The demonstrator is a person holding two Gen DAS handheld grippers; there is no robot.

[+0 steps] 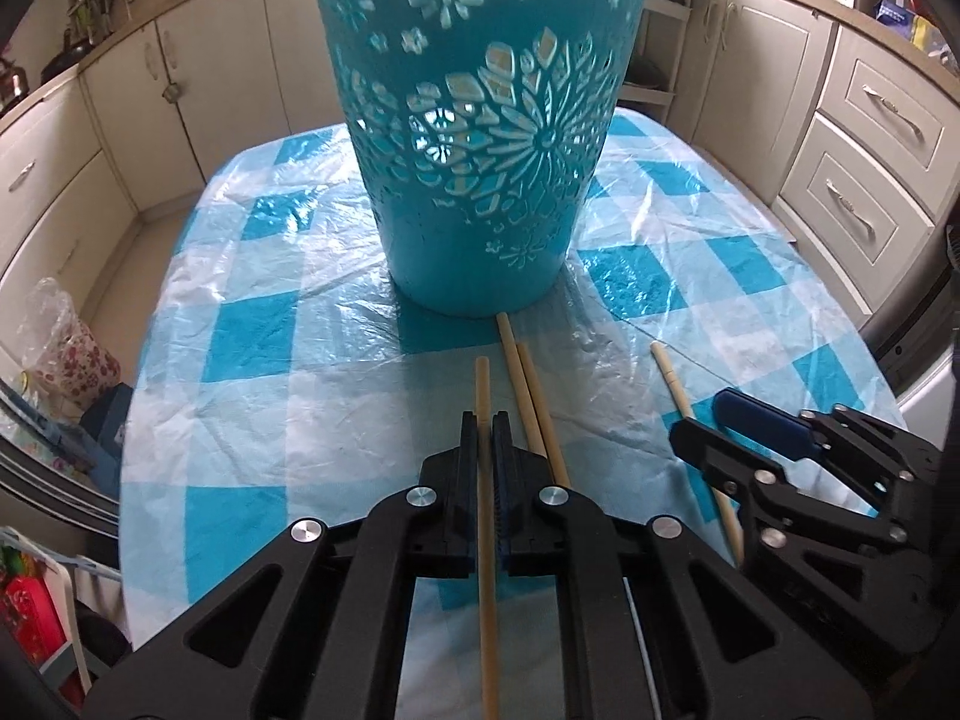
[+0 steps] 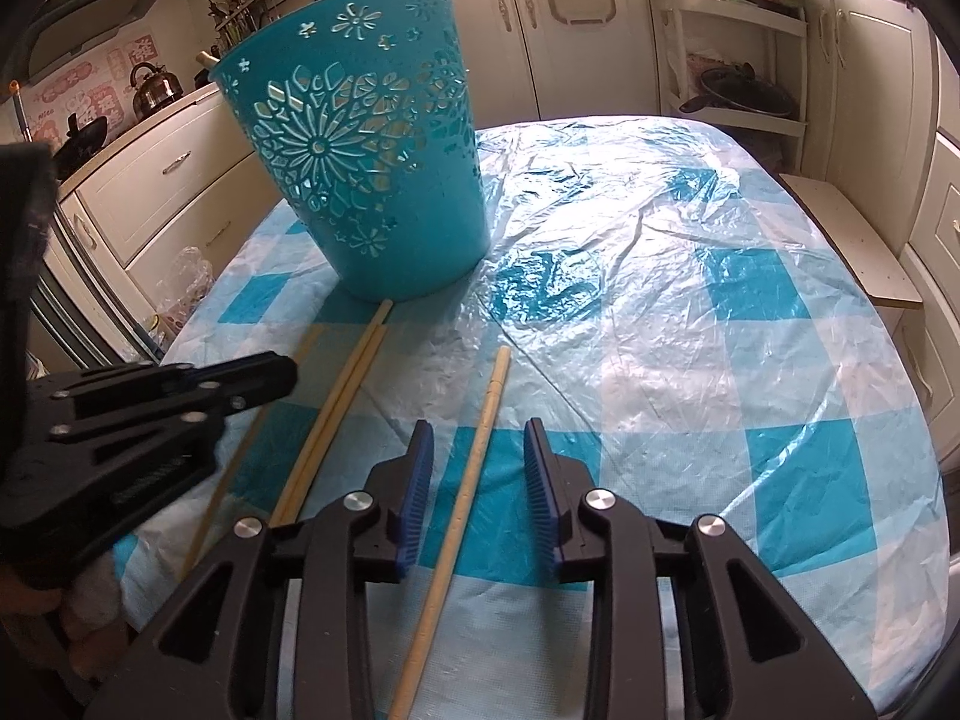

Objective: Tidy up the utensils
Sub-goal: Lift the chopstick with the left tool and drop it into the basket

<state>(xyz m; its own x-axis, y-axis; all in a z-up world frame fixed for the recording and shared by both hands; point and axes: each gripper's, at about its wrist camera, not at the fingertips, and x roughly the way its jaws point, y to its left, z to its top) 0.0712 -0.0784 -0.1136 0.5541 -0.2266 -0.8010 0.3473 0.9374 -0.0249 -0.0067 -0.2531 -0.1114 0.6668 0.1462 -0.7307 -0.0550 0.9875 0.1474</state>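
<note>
While cream kitchen cabinets (image 2: 576, 30) ring my blue-checked, plastic-covered tabletop (image 2: 690, 312), the left hand-held gripper (image 1: 485, 426) clamps one chopstick (image 1: 483, 396); the right hand-held gripper (image 2: 477, 450) gapes around another chopstick (image 2: 480, 438), pads clear.

Surface (image 2: 690, 312) has a blue-and-white checkered plastic cover; a teal cutout basket (image 2: 372, 180) stands on it, with wooden chopsticks (image 2: 342, 402) lying just in front.
</note>
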